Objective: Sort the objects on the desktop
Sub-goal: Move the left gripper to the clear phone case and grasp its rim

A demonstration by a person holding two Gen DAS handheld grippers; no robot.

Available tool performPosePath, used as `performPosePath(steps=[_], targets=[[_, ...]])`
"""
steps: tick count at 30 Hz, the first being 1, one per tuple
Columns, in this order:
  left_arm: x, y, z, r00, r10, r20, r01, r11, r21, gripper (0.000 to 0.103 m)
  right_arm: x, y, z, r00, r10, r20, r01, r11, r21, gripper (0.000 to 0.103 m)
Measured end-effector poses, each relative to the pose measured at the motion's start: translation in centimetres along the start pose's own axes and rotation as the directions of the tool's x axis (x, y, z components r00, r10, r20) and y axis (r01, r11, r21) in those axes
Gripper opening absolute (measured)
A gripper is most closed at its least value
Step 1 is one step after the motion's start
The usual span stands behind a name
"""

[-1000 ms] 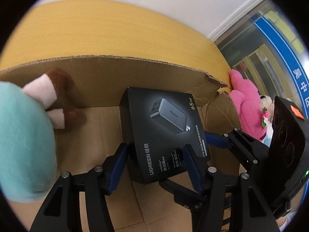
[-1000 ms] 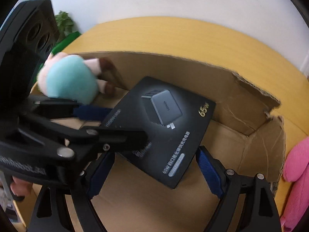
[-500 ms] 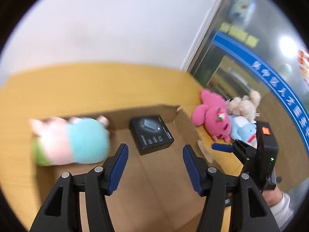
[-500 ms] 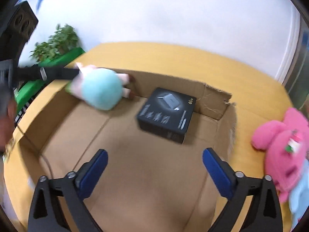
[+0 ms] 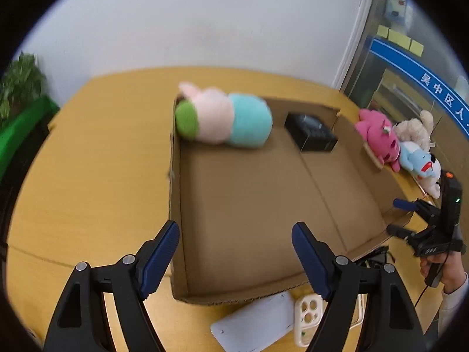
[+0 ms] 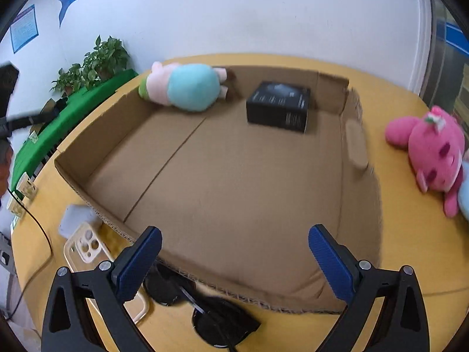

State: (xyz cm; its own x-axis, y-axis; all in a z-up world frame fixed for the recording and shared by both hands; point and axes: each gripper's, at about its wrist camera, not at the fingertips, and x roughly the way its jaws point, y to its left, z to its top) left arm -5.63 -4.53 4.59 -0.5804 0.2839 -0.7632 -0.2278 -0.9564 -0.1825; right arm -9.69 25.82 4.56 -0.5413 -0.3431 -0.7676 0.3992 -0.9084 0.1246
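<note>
- Left gripper: fingers spread wide, nothing between them; held above the near edge of the cardboard box.
- Right gripper: fingers likewise apart and empty; poised over the near wall of the cardboard box.
- Black carton: a charger package, lying on the box floor near the far wall, towards the right corner. Sorted, by the look of it.
- Plush toy in pink and teal: lying in the far left corner of the box, close beside the black carton but apart from it.
- Phone case, cream-coloured: on the table just outside the near wall of the box, to the left.
- White packet: flat on the table beside the phone case.
- Sunglasses, dark: on the table against the near wall, below the right gripper.
- Pink plush: on the table right of the box, with other soft toys next to it.
- Step in hand, as judged: between items; two pieces boxed, several not.
- Next move, as judged: choose one loose item, probably the sunglasses or phone case as nearest; lower a gripper, close on it squarely, lift it over the wall into the box.
</note>
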Motion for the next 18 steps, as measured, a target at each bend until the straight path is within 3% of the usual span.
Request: performPosePath(steps=[3, 18], targets=[[2.2, 0.4, -1.7, 0.998, -0.001, -0.071, -0.002, 0.999, -0.036, 0.078, 0.1, -0.7, -0.8, 1.0, 0.026, 0.001, -0.026, 0.997, 0.077, 0.099], [0.6, 0.8, -3.1, 0.998, 0.007, -0.061, -0.006, 1.0, 0.006, 0.078, -1.2, -0.3, -2.2, 1.0, 0.027, -0.002, -0.027, 0.993, 0.114, 0.099]])
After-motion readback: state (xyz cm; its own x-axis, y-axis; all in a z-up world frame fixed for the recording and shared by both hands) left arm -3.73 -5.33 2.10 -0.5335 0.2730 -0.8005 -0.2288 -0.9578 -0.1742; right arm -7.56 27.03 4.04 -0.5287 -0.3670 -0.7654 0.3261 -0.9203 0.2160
